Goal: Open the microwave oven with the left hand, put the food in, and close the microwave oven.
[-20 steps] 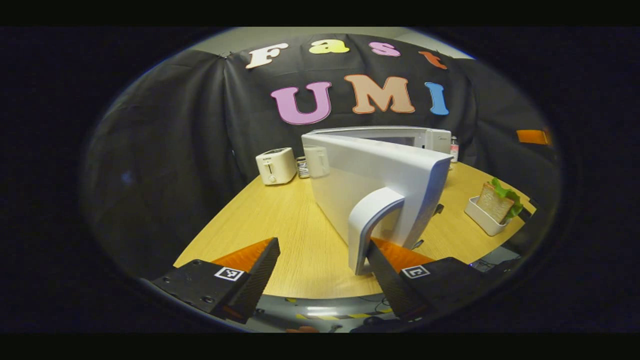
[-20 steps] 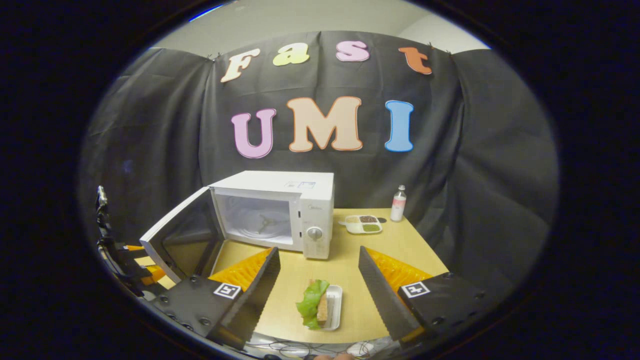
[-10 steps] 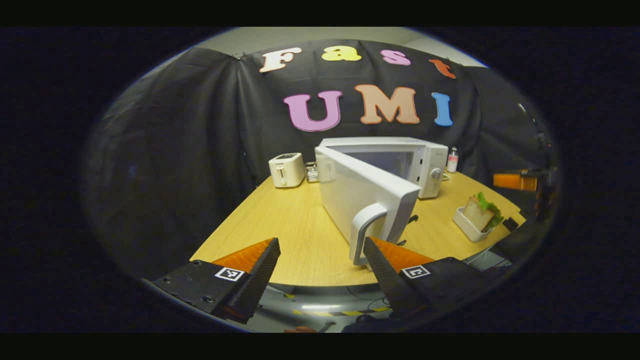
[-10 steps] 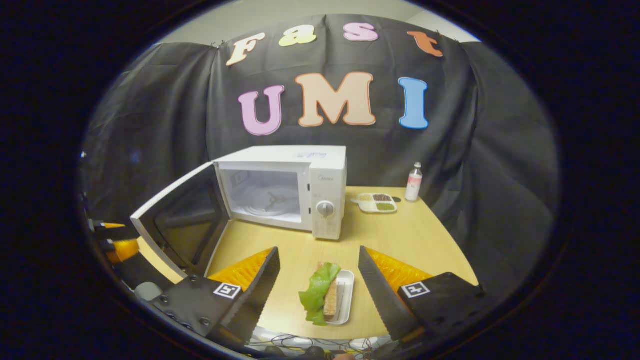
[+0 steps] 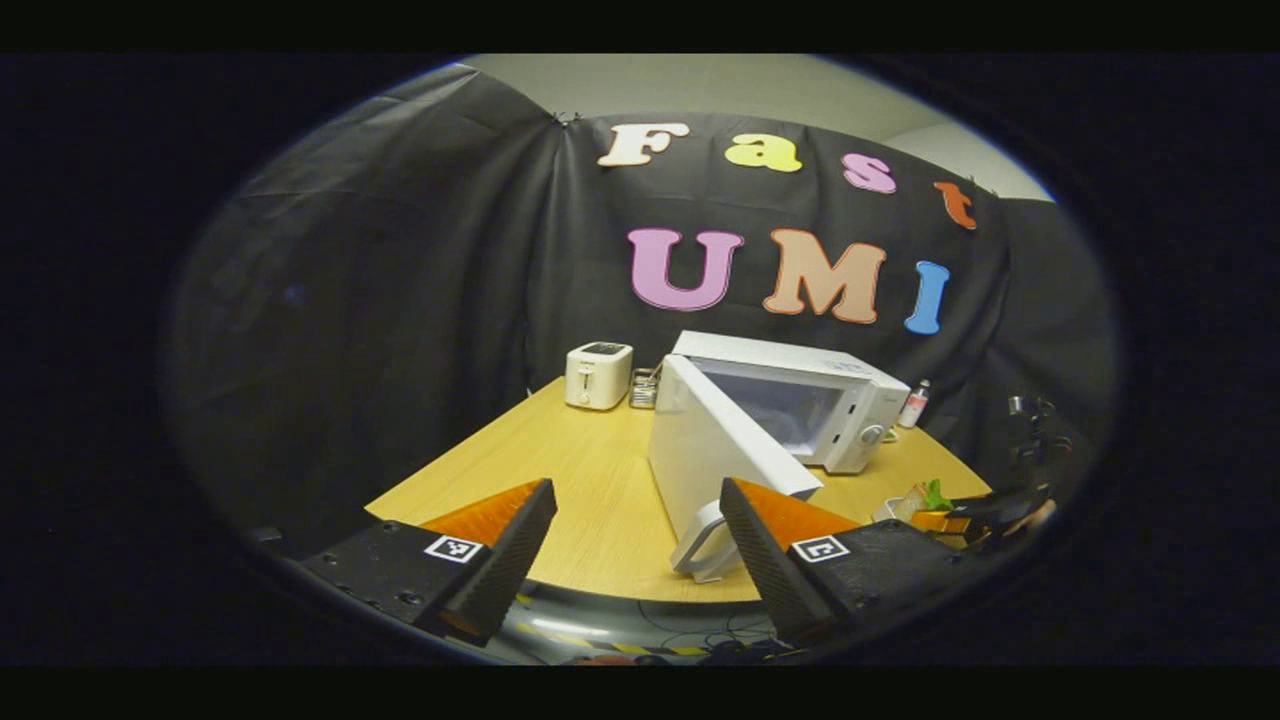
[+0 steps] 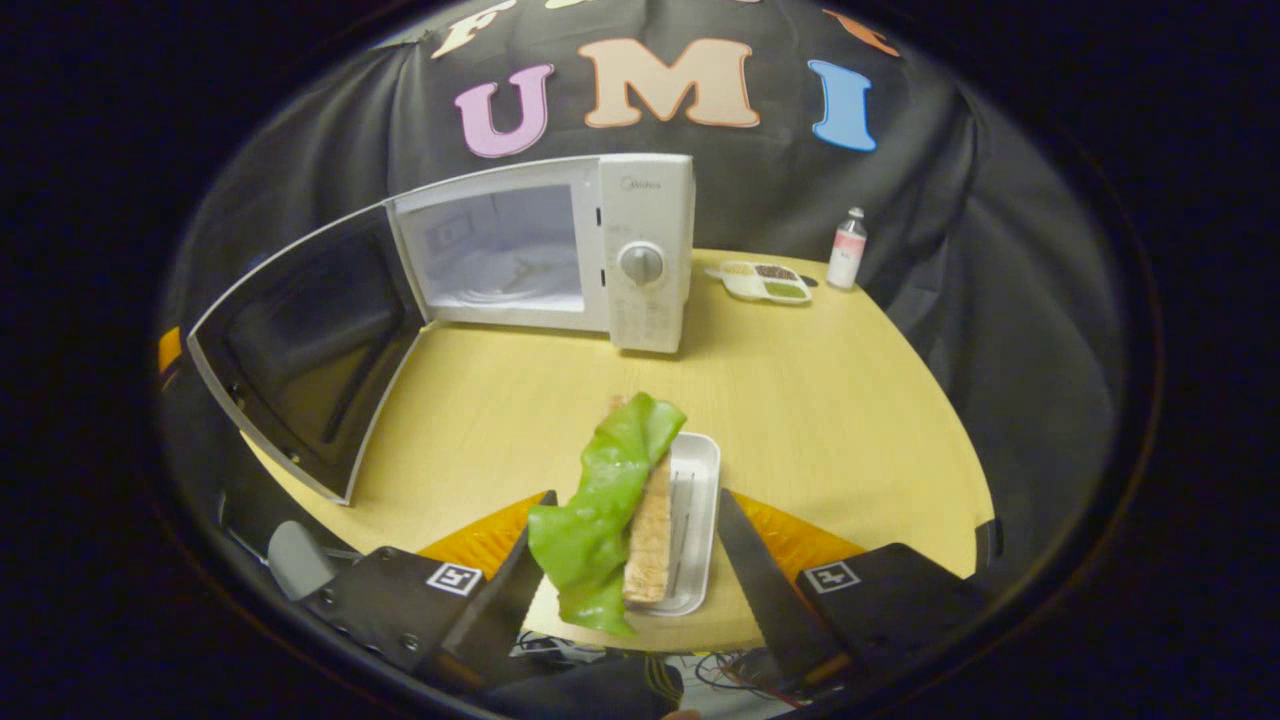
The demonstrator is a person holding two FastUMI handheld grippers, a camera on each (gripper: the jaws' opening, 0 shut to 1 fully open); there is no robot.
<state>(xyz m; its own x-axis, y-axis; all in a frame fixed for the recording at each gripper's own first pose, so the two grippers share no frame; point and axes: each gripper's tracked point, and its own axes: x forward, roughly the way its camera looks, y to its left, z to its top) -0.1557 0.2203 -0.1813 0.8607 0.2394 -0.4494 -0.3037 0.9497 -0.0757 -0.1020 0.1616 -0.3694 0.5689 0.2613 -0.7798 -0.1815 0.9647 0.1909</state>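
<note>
Microwave door is swung open now and the left gripper has backed off, jaws apart. Right gripper has dropped over the sandwich tray, jaws apart either side, so grabbing it looks next.

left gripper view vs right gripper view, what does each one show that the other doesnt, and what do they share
Left gripper view: the toaster with a small rack beside it, and the outer face of the open microwave door with its handle.
Right gripper view: the door's dark inner side, the cavity with its turntable, and a divided dish near the bottle.
Shared: the microwave, the bottle, the wooden table, and the sandwich with lettuce in its white tray.
</note>
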